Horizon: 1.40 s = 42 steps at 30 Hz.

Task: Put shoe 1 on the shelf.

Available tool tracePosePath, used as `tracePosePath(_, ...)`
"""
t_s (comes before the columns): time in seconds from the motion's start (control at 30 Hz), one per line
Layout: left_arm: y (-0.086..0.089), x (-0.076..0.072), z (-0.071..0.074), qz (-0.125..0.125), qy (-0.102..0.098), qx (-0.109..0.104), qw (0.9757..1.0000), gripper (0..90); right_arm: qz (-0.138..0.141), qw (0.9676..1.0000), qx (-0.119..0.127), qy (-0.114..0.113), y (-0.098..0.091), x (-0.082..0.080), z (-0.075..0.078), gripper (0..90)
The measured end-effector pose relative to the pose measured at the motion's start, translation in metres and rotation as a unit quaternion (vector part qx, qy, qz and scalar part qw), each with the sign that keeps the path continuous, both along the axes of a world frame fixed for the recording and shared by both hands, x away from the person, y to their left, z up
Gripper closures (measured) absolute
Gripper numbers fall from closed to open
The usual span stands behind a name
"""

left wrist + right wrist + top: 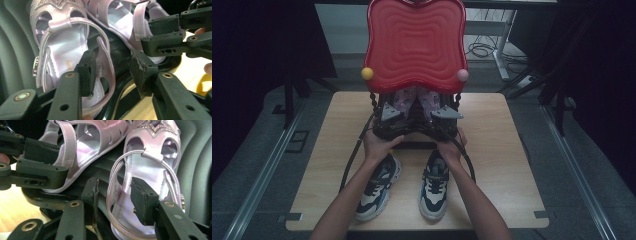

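- Your left gripper (110, 72) stands spread, its jaws astride the heel rim of the left sandal (67, 52), pads clear of it; the shoe leans heel-down in the dark case (412, 131) under the raised red lid (414, 42).
- Risk, as I judge it: the loose heel strap (107, 57) could hook a pad as you draw back and drag the sandal off its ledge.
- Your right gripper (117, 202) is equally spread over the right sandal (150, 170), nothing pinched; the same snag threatens there.
- Count: two lilac sandals in the case, two sneakers (379, 187) on the table (507, 150), two grippers.
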<state>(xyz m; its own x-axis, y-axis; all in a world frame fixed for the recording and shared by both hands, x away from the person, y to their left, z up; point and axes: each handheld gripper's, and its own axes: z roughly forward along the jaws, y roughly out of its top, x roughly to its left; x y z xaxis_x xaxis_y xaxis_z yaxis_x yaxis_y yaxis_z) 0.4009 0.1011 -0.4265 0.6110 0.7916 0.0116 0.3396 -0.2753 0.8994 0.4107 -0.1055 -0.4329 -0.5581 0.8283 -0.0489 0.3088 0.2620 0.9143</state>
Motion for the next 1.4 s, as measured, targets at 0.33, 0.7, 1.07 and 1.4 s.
tracePosePath(0.33,0.008,-0.014,0.012,-0.001,0.008,-0.006,1.0000,53.9,0.029,0.9991,0.030,0.007,-0.014,-0.015,0.015,54.3)
tracePosePath(0.7,0.023,-0.032,0.016,-0.004,0.030,-0.038,0.9988,54.6,0.064,0.9974,0.033,0.011,-0.021,-0.032,0.025,52.1)
tracePosePath(1.07,0.033,-0.051,0.005,-0.021,0.066,-0.028,0.9972,54.3,0.097,0.9949,0.023,0.011,-0.043,-0.050,0.012,50.2)
tracePosePath(1.4,0.044,-0.075,0.001,-0.033,0.077,-0.015,0.9963,52.2,0.117,0.9928,0.019,0.013,-0.062,-0.071,0.007,50.1)
